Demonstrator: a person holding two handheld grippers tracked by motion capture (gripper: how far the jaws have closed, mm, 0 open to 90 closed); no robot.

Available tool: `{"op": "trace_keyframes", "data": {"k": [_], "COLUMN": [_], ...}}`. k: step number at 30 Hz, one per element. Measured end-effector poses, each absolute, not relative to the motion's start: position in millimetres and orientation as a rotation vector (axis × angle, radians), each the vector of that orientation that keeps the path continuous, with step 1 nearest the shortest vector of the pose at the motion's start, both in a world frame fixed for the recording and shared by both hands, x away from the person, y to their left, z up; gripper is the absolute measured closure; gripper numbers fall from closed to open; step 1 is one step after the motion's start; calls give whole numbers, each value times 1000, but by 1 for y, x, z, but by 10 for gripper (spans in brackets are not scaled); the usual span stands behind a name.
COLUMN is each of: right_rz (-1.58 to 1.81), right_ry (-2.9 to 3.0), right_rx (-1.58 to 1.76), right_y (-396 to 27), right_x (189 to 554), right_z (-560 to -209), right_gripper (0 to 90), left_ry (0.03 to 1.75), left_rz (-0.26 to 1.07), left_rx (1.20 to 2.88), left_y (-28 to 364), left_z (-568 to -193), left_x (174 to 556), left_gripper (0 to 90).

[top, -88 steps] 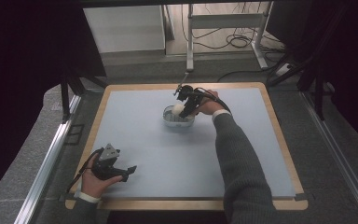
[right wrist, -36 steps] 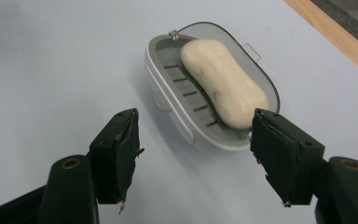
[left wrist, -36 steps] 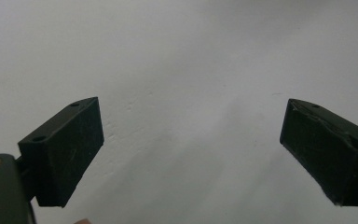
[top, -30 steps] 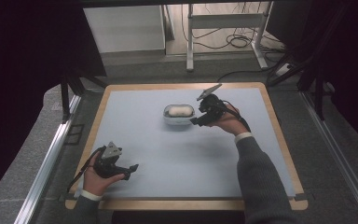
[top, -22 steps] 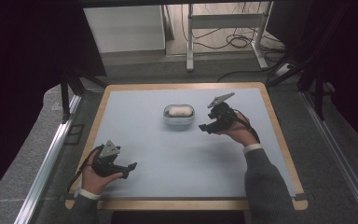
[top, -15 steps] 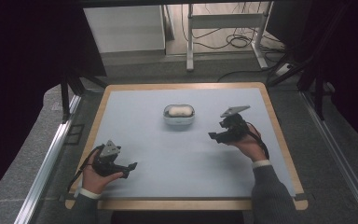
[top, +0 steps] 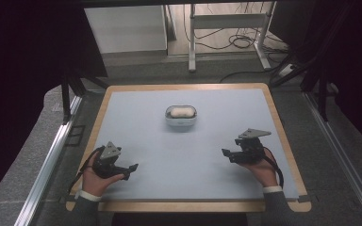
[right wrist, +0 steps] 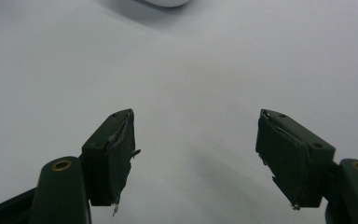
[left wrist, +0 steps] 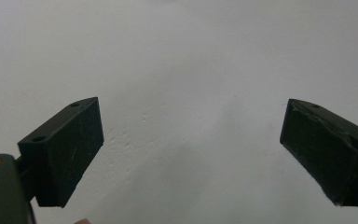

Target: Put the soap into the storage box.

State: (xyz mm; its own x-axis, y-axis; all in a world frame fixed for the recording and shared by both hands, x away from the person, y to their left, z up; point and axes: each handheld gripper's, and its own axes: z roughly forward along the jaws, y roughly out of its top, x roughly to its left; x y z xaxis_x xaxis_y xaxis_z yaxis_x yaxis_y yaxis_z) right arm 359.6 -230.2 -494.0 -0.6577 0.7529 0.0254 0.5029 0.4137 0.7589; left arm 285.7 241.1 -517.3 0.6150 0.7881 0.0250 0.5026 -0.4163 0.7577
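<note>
A small pale bowl (top: 181,116) with a white rounded object (top: 180,112) inside stands on the light blue mat (top: 184,155), at the middle toward the far edge. Its lower edge shows at the top of the right gripper view as the bowl (right wrist: 167,2). My right gripper (top: 227,154) is held low at the near right of the mat, open and empty; its jaws stand wide apart in the right gripper (right wrist: 195,154) view. My left gripper (top: 131,168) rests at the near left, also open and empty, as the left gripper (left wrist: 191,154) view confirms.
The mat lies on a wooden-edged table (top: 283,136). Metal rails (top: 52,155) run along both sides of it. Beyond the far edge stand a white cabinet (top: 125,28) and a metal frame (top: 226,21) with cables on the floor.
My right gripper has left the bowl and drawn back toward the near right of the mat, now open and empty. The white object stays in the bowl. The left gripper has barely moved.
</note>
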Motion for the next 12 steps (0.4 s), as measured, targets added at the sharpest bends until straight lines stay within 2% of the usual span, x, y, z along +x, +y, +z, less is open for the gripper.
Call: {"op": "trace_keyframes", "data": {"k": [12], "right_rz": [1100], "right_ry": [2335], "right_rx": [1054], "right_y": [-229], "right_x": [357], "right_z": [-492], "right_gripper": [267], "left_ry": [1002], "left_rz": [499], "left_rx": [2108], "left_y": [240], "left_z": [-517], "left_x": [284], "left_gripper": [64]}}
